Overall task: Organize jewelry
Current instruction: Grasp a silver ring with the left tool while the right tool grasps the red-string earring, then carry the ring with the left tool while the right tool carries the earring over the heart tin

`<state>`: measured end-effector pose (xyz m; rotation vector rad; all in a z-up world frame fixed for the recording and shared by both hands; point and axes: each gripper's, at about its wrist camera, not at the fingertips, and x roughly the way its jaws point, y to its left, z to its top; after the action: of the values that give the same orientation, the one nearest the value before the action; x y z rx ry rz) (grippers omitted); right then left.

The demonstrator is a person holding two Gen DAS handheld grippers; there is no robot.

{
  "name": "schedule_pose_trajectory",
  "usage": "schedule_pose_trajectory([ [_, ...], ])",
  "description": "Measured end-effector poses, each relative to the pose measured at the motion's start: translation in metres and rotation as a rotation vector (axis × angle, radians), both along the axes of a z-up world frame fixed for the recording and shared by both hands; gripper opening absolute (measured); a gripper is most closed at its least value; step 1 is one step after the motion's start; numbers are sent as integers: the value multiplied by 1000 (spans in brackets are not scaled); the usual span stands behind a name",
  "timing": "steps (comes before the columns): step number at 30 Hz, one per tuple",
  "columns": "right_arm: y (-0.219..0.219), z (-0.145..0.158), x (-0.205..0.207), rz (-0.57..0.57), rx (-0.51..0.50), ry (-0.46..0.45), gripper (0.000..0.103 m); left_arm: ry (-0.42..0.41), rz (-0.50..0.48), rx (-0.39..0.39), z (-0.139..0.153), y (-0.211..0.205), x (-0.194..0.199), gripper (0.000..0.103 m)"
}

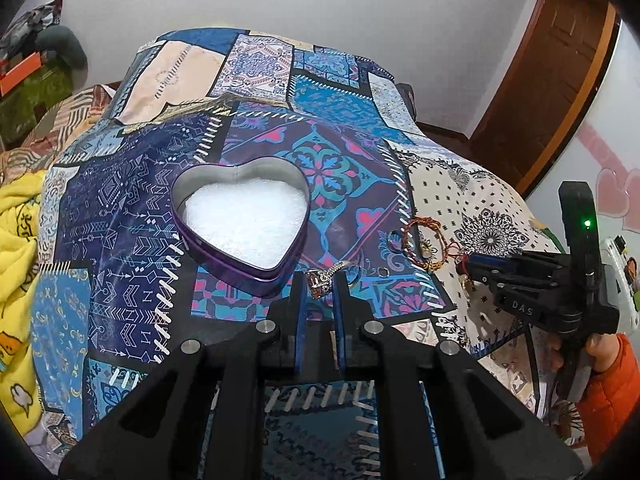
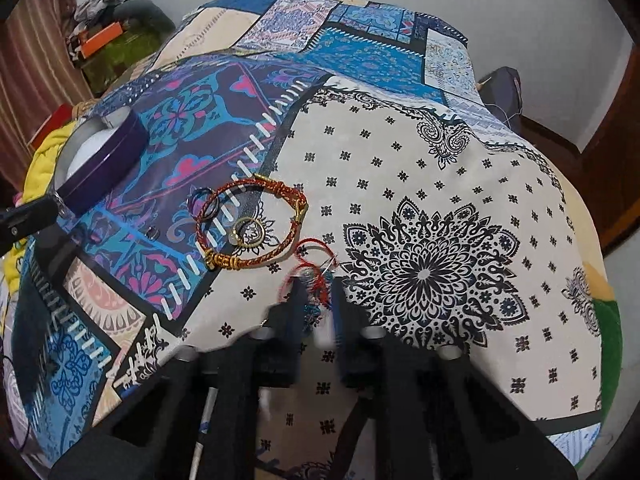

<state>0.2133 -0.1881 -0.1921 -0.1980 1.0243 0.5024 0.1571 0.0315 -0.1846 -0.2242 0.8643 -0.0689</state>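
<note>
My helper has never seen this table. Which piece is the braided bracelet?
Start at the heart-shaped tin on the patchwork cloth. Nearer the camera and to its right lies the bracelet, a red-and-gold braided loop. It is the largest loop there, encircling a small gold ring.

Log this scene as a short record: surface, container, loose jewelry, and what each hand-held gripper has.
surface: patchwork cloth
container: heart tin, open, white padding, no jewelry seen inside
loose jewelry: red-gold bracelet, gold ring inside its loop, dark ring under its left edge
left hand-held gripper: shut on a stone ring, just short of the tin
right hand-held gripper: shut on a red cord piece; blurred, grip uncertain
</note>
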Motion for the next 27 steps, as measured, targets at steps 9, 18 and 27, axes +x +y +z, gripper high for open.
schedule_pose_trajectory([
  [9,-9,19,-19,-33,95,-6,6,7,12,-14,-3,6,0,11],
  [18,-12,63,-33,-32,156,-96,6,-28,20,-7,12,7,-11,11],
  [27,8,107,-44,6,225,-195,6,-70,44,2,31,16,-30,11],
])
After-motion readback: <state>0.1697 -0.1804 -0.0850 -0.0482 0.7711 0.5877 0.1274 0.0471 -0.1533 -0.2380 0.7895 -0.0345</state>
